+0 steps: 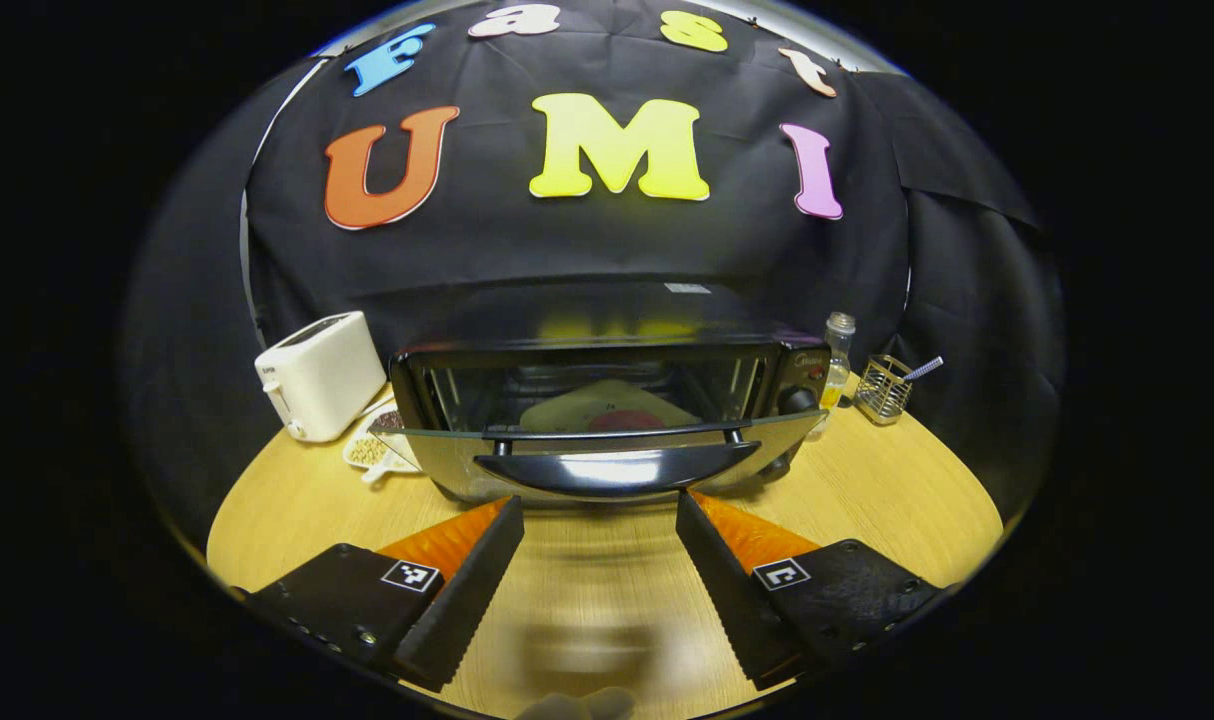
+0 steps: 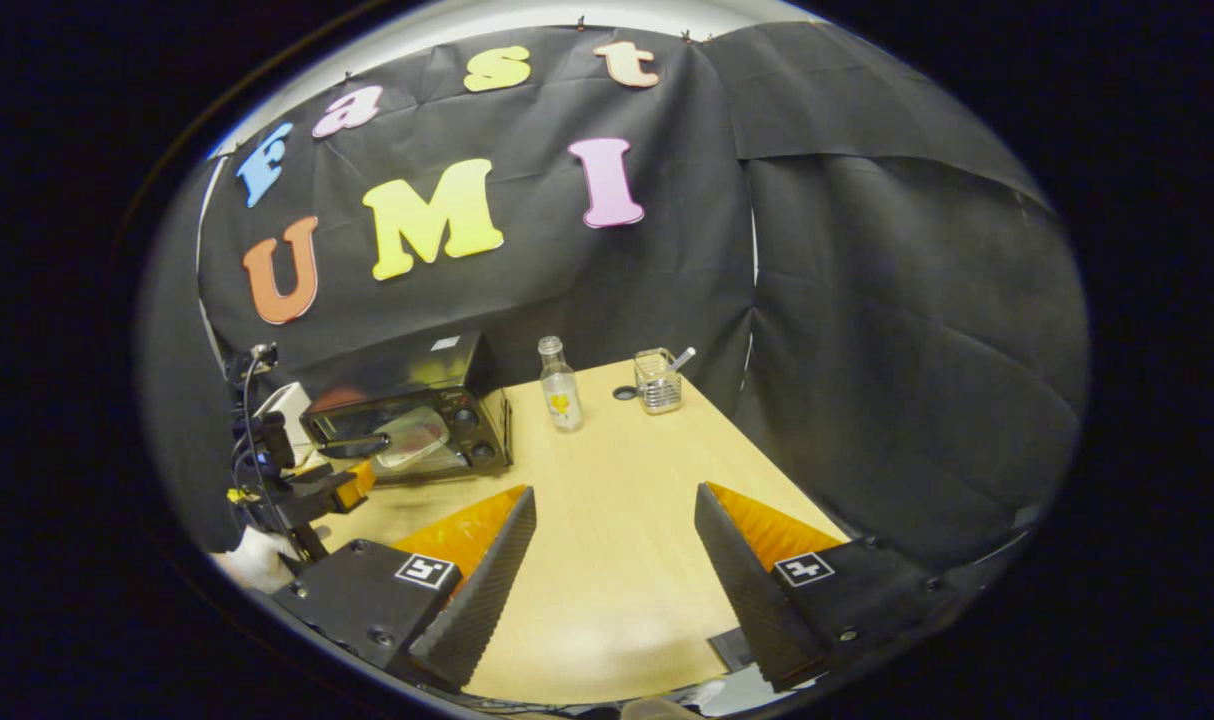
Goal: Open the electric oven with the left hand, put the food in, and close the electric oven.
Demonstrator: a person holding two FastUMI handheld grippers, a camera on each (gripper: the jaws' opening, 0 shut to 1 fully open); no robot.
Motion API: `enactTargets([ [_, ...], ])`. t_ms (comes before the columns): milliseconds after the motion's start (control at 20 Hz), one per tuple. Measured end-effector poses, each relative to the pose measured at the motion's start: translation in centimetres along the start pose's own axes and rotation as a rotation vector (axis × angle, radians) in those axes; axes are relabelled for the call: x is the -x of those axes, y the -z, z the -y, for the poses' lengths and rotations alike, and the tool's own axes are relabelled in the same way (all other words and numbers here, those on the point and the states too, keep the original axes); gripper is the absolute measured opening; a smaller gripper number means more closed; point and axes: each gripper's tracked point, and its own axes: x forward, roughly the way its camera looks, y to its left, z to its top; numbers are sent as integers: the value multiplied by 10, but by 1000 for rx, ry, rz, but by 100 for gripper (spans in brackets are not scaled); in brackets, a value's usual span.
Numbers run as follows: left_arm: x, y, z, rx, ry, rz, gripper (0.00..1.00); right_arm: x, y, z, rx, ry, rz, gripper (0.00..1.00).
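Observation:
The black electric oven [image 1: 607, 330] stands straight ahead in the left gripper view, its glass door [image 1: 607, 440] tilted partway open. Through the glass, a pale plate [image 1: 577, 405] with a red piece of food [image 1: 625, 420] sits inside. My left gripper [image 1: 599, 508] is open, fingertips just below and in front of the door handle [image 1: 617, 470], holding nothing. In the right gripper view, the oven [image 2: 417, 400] is far left with the left gripper [image 2: 342, 490] at its door. My right gripper [image 2: 615, 495] is open over bare table, holding nothing.
A white toaster [image 1: 317, 375] and a small dish of grains [image 1: 370, 448] sit left of the oven. Right of it are a glass bottle [image 2: 560, 397] and a wire holder [image 2: 657, 380] with a utensil. The wooden table [image 2: 617, 560] ends near the black wall at right.

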Motion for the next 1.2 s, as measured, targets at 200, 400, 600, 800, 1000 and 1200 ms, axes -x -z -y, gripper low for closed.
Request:
enactTargets([
  [200,-4,-6,5,-8,12,13,98,0,-5,-3,-1,2,13,100],
  [400,-1,-6,9,-14,17,12,98,2,-6,-3,9,1,15,96],
  [600,11,-6,8,-18,11,16,98,2,-8,-5,27,-10,11,100],
  [800,47,-29,12,-16,10,75,98,10,-20,-8,57,-39,50,100],
  [1000,111,-70,10,-12,-5,171,98,23,-45,-9,78,-85,121,100],
  [1200,193,-114,8,-9,-41,290,98,45,-79,2,127,-131,218,100],
])
